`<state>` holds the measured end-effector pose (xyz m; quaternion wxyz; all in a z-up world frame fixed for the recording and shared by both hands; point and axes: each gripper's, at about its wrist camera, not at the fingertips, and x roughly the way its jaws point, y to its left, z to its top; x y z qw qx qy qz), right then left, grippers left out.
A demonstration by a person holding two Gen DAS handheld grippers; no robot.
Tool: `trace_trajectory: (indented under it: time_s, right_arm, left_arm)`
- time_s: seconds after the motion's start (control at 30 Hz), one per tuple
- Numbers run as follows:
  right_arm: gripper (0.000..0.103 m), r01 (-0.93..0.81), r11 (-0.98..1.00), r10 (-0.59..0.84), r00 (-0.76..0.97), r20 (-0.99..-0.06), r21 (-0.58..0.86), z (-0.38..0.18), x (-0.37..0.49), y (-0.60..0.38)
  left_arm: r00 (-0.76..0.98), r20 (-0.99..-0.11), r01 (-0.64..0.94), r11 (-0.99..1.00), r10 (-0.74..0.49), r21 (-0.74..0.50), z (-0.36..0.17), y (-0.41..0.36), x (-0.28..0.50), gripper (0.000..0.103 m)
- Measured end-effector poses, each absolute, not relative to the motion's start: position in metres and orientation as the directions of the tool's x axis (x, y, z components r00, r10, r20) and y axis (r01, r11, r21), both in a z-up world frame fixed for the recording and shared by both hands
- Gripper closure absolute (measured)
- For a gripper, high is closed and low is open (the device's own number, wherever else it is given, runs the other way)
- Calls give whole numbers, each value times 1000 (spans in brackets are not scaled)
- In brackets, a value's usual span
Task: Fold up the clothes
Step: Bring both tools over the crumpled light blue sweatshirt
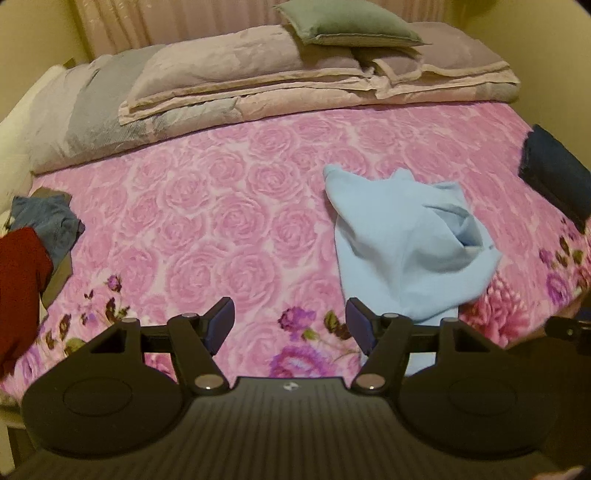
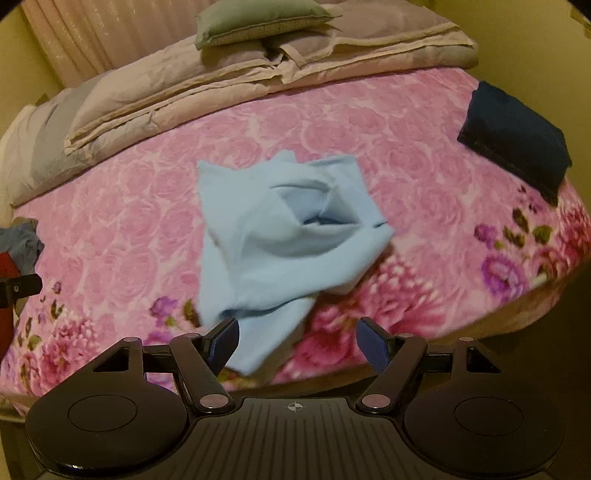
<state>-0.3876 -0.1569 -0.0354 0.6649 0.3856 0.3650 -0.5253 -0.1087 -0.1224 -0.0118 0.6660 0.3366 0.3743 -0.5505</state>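
A light blue garment (image 1: 402,243) lies crumpled on the pink rose-patterned bed cover (image 1: 221,206), toward its near right side. My left gripper (image 1: 290,325) hangs open over the cover just left of the garment's near end, nothing between its pads. In the right wrist view the same blue garment (image 2: 280,236) is bunched with an open fold at its middle. My right gripper (image 2: 297,345) stands open above the garment's near corner, which hangs down between the fingers without being pinched.
A folded dark navy garment (image 2: 517,140) sits at the bed's right edge. Blue denim (image 1: 48,218) and a dark red cloth (image 1: 18,288) pile at the left edge. Folded quilts (image 1: 258,81) and a green pillow (image 1: 347,22) fill the far side.
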Motion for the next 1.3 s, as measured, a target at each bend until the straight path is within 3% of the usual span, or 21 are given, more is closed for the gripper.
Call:
trace_trajectory:
  time_s: [0.5,0.9,1.3]
  right_arm:
    - [29,927,364,-295,207,-933,91,-67,-482,-259]
    - [29,878,459,-185,246,-952,138,-96,-461,-282]
    - [29,915,392,-230,201,-952,99,-96,-443,-291]
  left_arm:
    - [186,-921,924,381,-342,44,-43,-151,-211,40]
    - [209,-944,888,455,-254,74,-52,-150,-204,40]
    - [122,-950,943,331,-289,20,-58,-195,-185,40]
